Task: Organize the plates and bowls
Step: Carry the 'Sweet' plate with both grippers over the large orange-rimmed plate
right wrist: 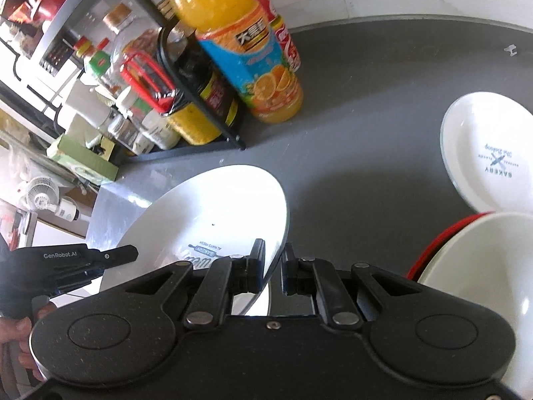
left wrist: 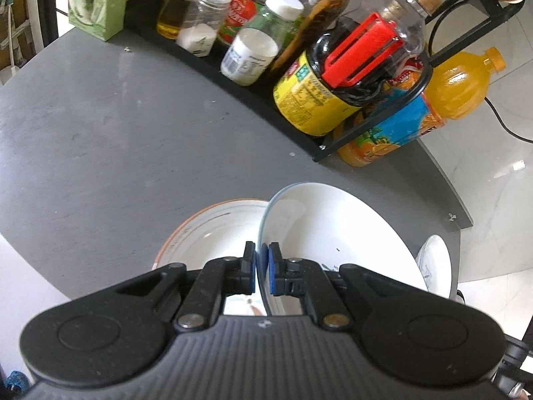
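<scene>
A large white plate (left wrist: 333,243) is being held tilted above a grey table (left wrist: 100,133), gripped at opposite edges by both grippers. In the left wrist view, the left gripper (left wrist: 262,266) is pinching the plate's near rim, its blue pads (left wrist: 273,268) closed against the thin edge. The plate is running away from those fingers to the right and forward, its face turned up and rightward. In the right wrist view, the right gripper (right wrist: 273,266) is straddling the plate's right edge (right wrist: 200,220); the jaws are narrowly apart with the rim between them, and it is hard to tell whether they are truly pressing on it. The plate is spreading left from these fingers.

Beneath the plate's left side, an orange-rimmed bowl (left wrist: 206,230) is sitting on the table, seemingly the nearest place for stacking. Further right, a smaller printed plate (right wrist: 489,153) is lying flat, and a red-rimmed bowl (right wrist: 483,266) is beside the right gripper. Beyond them, a black rack (left wrist: 233,70) of bottles and an orange juice bottle (right wrist: 240,43) are standing at the table's back.
</scene>
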A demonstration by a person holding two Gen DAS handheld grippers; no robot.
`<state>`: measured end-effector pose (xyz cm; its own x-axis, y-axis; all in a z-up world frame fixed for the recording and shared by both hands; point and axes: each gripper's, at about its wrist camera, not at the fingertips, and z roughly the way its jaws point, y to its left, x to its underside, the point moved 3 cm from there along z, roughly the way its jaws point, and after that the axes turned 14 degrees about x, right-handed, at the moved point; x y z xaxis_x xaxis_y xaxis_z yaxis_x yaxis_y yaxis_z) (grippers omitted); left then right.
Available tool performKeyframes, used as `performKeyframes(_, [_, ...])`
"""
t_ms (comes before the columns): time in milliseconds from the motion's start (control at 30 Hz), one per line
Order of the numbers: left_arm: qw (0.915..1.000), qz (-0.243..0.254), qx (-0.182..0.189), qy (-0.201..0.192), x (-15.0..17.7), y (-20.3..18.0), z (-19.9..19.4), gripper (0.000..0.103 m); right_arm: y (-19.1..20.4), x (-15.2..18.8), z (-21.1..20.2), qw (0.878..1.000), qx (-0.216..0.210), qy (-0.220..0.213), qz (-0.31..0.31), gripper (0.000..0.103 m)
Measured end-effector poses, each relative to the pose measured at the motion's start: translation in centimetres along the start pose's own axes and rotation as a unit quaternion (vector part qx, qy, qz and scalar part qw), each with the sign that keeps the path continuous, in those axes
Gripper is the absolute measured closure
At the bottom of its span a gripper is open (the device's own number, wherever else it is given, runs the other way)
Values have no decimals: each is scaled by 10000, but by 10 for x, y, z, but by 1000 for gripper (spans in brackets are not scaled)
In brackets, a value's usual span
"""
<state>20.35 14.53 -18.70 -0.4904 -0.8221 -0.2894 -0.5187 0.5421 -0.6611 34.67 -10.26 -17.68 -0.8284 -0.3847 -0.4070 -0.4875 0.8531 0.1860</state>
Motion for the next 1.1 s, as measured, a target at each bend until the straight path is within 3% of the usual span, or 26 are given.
performKeyframes(700, [9996,117,-71,250,21,36,1,97,24,41,10,9990,331,139,-259,93])
performKeyframes(1100, [9989,215,-319,283,25,49,1,95,39,50,22,9968,337,327,-648,92])
